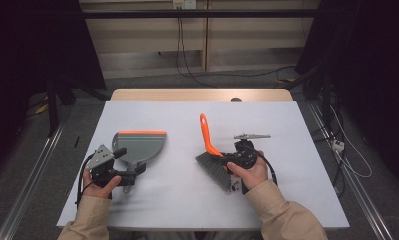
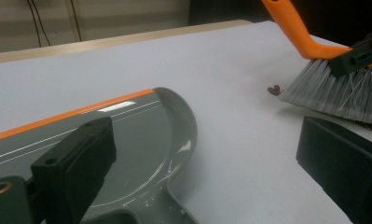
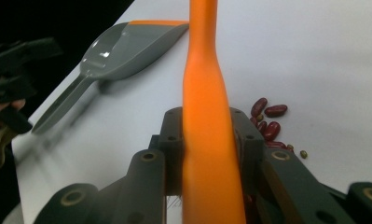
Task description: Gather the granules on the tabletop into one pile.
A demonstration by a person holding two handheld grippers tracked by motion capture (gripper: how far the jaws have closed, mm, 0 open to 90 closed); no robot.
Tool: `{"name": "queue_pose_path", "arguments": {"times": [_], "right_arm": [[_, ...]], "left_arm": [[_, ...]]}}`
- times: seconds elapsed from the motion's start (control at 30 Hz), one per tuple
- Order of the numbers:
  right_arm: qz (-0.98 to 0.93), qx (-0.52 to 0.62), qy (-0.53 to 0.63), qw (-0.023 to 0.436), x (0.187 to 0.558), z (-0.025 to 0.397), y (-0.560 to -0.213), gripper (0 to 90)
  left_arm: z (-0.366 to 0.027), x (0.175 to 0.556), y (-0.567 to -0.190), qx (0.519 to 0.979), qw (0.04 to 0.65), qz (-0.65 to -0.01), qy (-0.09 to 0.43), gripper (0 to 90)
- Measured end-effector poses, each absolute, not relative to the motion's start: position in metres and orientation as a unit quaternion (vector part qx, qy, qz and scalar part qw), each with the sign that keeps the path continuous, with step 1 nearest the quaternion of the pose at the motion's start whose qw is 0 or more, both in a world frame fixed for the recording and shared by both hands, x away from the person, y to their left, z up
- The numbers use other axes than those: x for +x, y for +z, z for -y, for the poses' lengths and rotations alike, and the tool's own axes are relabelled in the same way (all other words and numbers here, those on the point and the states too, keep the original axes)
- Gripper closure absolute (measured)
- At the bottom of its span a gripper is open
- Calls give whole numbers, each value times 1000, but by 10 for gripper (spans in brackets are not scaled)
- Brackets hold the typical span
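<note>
Your right gripper (image 1: 237, 159) is clamped on the orange handle of the brush (image 1: 210, 150), both jaws pressed flat against its sides in the right gripper view; the handle (image 3: 206, 121) runs straight up between them, and the grey bristles (image 2: 333, 91) rest on or just above the white table (image 1: 287, 200); a small heap of red beans (image 3: 266, 122) lies just beside the brush head. Your left gripper (image 1: 118, 167) sits at the handle end of the grey dustpan (image 1: 139, 145), its jaws spread wide with nothing between them; in the left gripper view one pad (image 2: 88, 161) hangs over the pan's floor while the other stands off over bare table.

The likeliest trouble, as I judge it: the pan lies loose and well apart from the beans, so a sweep toward it would shove it back or scatter beans past its orange lip (image 2: 72, 112); close on its handle first. A fast or steep stroke could also flick the beans off the near table edge; the smooth, tapered brush handle may twist in your grip if the bristles dig in.

Your right hand (image 1: 249, 172) is turned so the brush leans away from you; your left hand (image 1: 103, 186) rests low near the table's front, forearm coming in straight.
</note>
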State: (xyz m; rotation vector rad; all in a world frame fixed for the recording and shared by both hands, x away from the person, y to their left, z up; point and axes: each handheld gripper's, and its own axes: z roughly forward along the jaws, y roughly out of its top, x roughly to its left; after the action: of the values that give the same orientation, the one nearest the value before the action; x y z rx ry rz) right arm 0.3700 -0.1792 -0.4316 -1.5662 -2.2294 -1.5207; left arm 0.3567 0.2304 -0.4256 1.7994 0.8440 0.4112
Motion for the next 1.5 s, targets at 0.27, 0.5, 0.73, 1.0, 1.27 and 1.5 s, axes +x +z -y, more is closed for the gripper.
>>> {"name": "queue_pose_path", "arguments": {"times": [0.27, 0.5, 0.73, 1.0, 1.27, 1.5], "right_arm": [[748, -443, -495, -13, 367, 176, -418, 712], [785, -368, -493, -69, 375, 178, -403, 712], [829, -268, -467, -152, 408, 187, -403, 712], [864, -153, -436, -198, 436, 176, -422, 712], [891, -40, -402, -206, 446, 159, -434, 712], [899, -10, -399, -180, 433, 164, -434, 712]], "left_arm": [[-230, 357, -426, 753, 528, -354, 172, 46], [-231, 357, -426, 754, 527, -353, 172, 46], [-231, 358, -426, 753, 527, -355, 170, 46], [-232, 359, -428, 753, 525, -358, 170, 45], [-233, 360, -428, 752, 524, -362, 170, 45], [-233, 359, -428, 752, 524, -362, 171, 45]]}}
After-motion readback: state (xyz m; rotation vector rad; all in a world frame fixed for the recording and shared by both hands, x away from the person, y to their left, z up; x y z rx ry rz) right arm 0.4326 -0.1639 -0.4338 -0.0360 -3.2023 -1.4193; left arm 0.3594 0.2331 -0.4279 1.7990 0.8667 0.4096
